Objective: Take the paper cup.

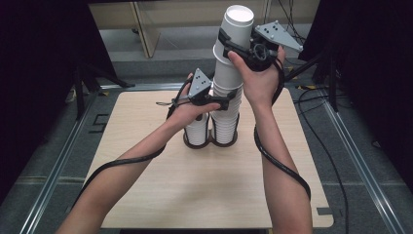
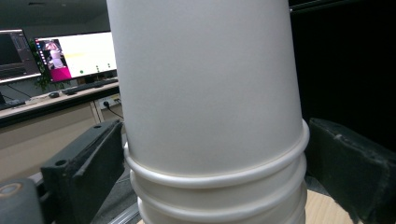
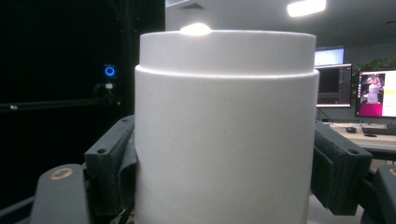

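Above the table [image 1: 160,195], the right gripper [image 1: 229,46] clamps the top cups [image 1: 233,44] while the left gripper [image 1: 225,103] clamps the stack [image 1: 226,117].

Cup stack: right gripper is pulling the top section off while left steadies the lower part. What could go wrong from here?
1. The lifted cups lean off the stack's axis; they could bind and drag extra cups along.
2. The left gripper brackets the lower stack at its rims; if it slips, the stack could lift out of the dark holder.
3. The right gripper squeezes thin paper walls; they may dent.
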Tool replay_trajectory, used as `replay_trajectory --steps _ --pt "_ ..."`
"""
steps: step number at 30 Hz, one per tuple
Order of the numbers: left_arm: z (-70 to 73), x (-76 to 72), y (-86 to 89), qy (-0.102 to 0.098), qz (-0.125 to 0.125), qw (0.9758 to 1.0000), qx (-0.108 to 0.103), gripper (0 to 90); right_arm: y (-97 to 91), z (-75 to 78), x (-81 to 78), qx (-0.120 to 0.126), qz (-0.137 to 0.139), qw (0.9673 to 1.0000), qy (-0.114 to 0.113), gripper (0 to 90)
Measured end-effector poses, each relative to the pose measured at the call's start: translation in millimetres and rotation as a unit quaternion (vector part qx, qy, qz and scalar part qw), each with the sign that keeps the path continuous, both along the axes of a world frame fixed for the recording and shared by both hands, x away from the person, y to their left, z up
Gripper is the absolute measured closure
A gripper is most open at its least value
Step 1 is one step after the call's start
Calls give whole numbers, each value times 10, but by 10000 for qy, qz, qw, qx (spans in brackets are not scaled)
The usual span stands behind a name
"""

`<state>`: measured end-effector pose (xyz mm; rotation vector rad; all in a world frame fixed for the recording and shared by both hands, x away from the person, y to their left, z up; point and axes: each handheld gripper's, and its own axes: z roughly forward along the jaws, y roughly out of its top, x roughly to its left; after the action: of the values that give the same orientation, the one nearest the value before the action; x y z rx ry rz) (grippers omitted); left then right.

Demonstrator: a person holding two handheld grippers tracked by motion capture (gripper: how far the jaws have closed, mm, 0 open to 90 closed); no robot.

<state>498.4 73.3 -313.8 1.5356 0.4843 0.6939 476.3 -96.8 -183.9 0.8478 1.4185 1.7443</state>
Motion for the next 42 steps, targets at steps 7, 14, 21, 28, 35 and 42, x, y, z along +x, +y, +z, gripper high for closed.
replay_trajectory --steps 7,14,21,28,35,42 --pt "5 -1 4 -34 5 10000 31 53 -53 58 -83 190 5 9997 -145 217" --pt "19 -14 7 23 -24 10000 37 56 -114 91 -194 228 42 9993 -305 217" --pt "45 -28 33 37 -48 10000 33 66 -223 89 -304 216 22 9990 -389 217" --pt "89 -96 59 -66 -108 9999 44 39 -323 56 -382 333 -22 9988 -350 217" --pt "136 -205 147 -76 -119 9999 92 0 -468 -2 -495 385 -111 9987 -328 218" --pt "149 -407 344 28 -196 9998 96 0 -637 -154 -625 379 -166 9989 -199 218"
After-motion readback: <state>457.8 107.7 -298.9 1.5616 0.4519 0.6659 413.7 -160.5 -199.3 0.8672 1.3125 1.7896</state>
